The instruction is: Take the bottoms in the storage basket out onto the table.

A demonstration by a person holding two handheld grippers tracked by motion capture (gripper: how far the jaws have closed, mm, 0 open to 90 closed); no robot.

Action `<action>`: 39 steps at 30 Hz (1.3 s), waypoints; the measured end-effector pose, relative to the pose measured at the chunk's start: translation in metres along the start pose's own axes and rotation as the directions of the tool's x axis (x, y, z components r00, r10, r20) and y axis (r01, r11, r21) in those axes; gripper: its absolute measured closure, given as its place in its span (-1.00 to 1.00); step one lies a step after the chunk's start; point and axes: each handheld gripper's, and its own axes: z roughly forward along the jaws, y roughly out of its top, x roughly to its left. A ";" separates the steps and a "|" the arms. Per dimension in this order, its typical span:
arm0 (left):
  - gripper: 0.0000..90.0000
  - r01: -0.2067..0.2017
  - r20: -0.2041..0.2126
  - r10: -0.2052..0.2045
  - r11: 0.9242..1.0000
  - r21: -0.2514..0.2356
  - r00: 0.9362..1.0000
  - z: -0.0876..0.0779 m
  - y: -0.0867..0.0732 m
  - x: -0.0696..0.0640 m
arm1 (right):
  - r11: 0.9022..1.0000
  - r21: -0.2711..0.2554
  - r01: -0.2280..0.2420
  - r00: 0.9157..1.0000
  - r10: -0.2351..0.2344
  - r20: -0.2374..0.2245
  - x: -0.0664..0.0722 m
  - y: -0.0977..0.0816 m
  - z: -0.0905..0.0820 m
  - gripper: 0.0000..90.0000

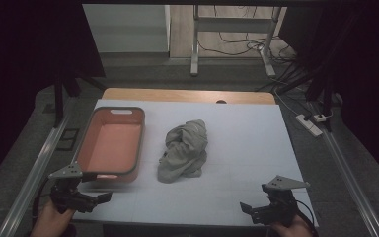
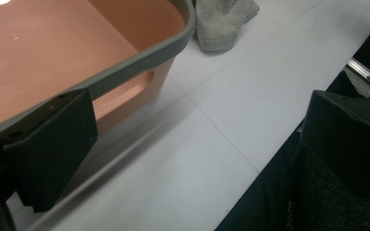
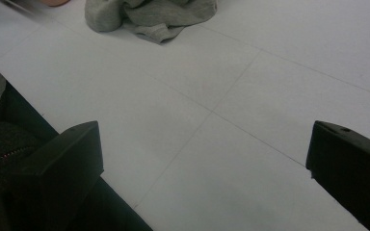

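Two grippers you hold, left gripper (image 1: 96, 200) and right gripper (image 1: 249, 210), both jaws wide apart, empty, at near edge; crumpled grey cloth (image 1: 185, 148) mid-table, long axis near-far, right of orange bin (image 1: 137, 148), roughly equidistant.

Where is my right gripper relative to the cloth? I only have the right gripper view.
Observer: The right gripper sits at the table's near right corner, apart from the grey cloth at mid-table.
Operator: Anything left of the cloth?
Observer: An orange bin with a grey rim, nothing in it.
Operator: And the left gripper?
Observer: The left gripper is open beside the bin's near end, holding nothing.
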 end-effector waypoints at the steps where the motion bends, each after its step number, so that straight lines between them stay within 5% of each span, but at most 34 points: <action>1: -1.00 0.002 -0.002 -0.002 1.000 -0.001 1.000 -0.001 -0.001 0.000 | 1.000 0.000 0.000 1.000 0.000 0.000 0.000 0.000 0.000 -1.00; 39: -1.00 0.034 -0.086 -0.035 0.999 -0.018 0.996 -0.026 -0.027 0.003 | 1.000 0.007 0.002 1.000 -0.002 -0.003 0.000 0.001 0.001 -1.00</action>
